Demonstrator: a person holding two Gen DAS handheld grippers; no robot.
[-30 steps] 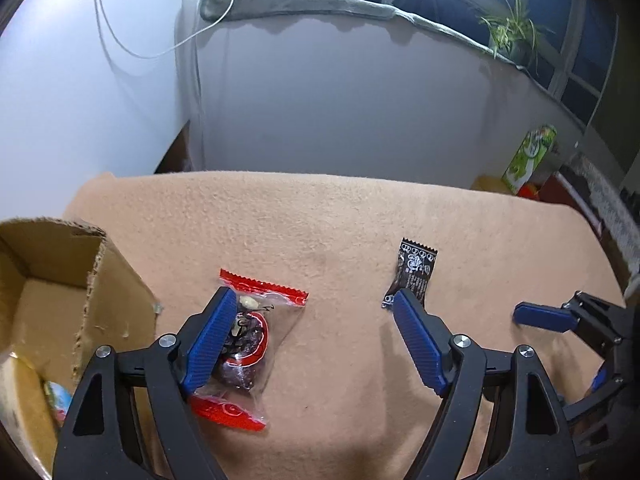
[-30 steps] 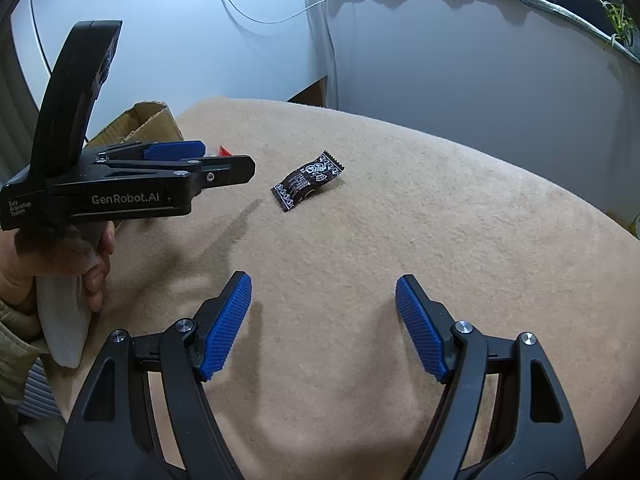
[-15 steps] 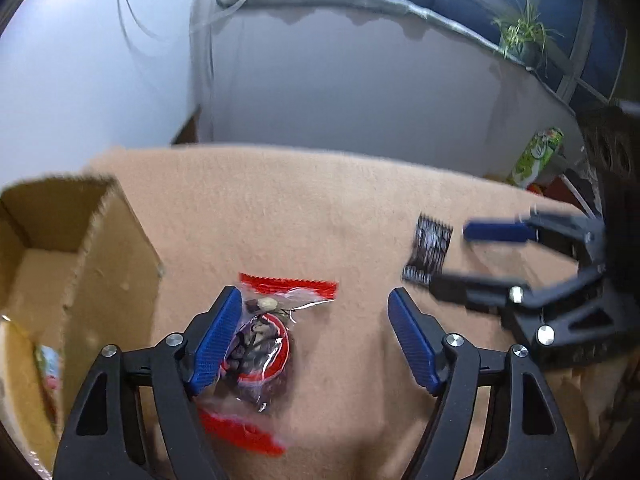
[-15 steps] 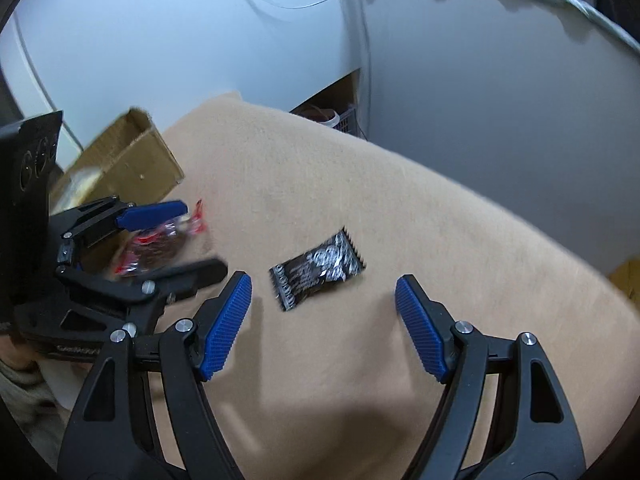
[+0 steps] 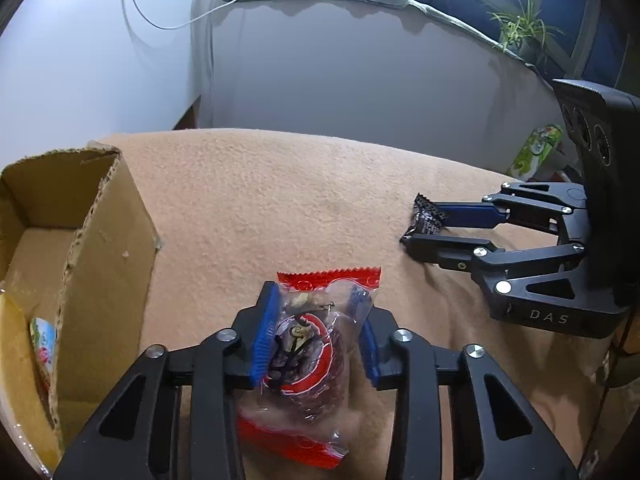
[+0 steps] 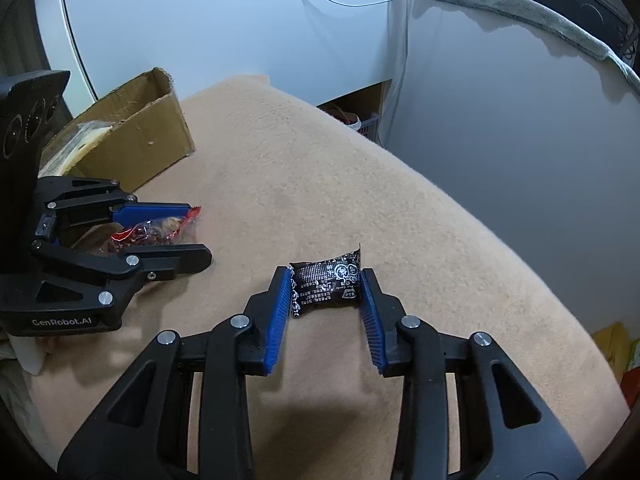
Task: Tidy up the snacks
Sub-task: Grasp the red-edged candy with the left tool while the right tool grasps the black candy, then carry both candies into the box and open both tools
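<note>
Both loose snacks are caught but neither is boxed yet. The left claw (image 5: pixel 316 328) has just been closing and its pads now pinch the clear red-edged snack packet (image 5: pixel 308 344), which lies on the tan blanket-covered surface (image 5: pixel 280 200) between the jaws. The right claw (image 6: pixel 325 300) has likewise just narrowed, and its pads press both ends of the black candy wrapper (image 6: pixel 326 286), buckling it. Left of the left claw stands the open cardboard box (image 5: pixel 108 240), already holding at least 1 colourful packet (image 5: pixel 42 344). Lifting and dropping 2 items remains.
</note>
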